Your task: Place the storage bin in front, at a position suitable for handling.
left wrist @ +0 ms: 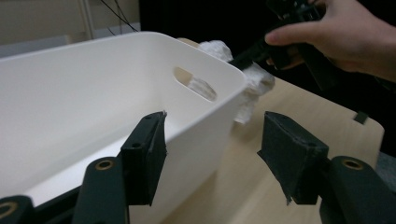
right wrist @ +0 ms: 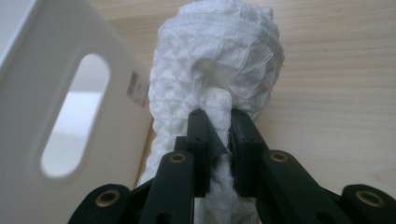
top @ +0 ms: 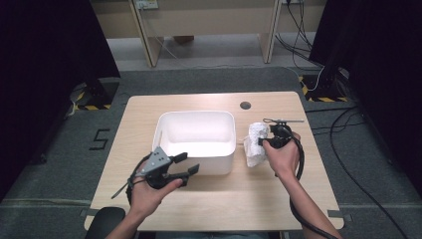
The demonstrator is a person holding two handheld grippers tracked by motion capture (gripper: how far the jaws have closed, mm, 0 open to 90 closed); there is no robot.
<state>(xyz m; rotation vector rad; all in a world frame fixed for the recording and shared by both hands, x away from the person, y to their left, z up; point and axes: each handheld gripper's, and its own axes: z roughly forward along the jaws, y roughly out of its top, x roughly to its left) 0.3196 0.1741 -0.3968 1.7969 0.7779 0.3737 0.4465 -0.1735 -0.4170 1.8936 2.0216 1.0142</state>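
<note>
High view: my right gripper [top: 268, 138] pinches a white cloth [top: 256, 144], right of center, beside the white tub [top: 196, 142] — soft, light, best grabbed by a bunched fold.

Left gripper view: my left gripper [left wrist: 212, 154] gapes, empty.

Right gripper view: jaws clamped on a fold.

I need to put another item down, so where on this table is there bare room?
Bare wood lies along the table's left side, beside the white bin, and along the near edge between the two hands. The far strip behind the bin is free too. It is crowded right of the bin, where the right tool pinches the white cloth.
</note>
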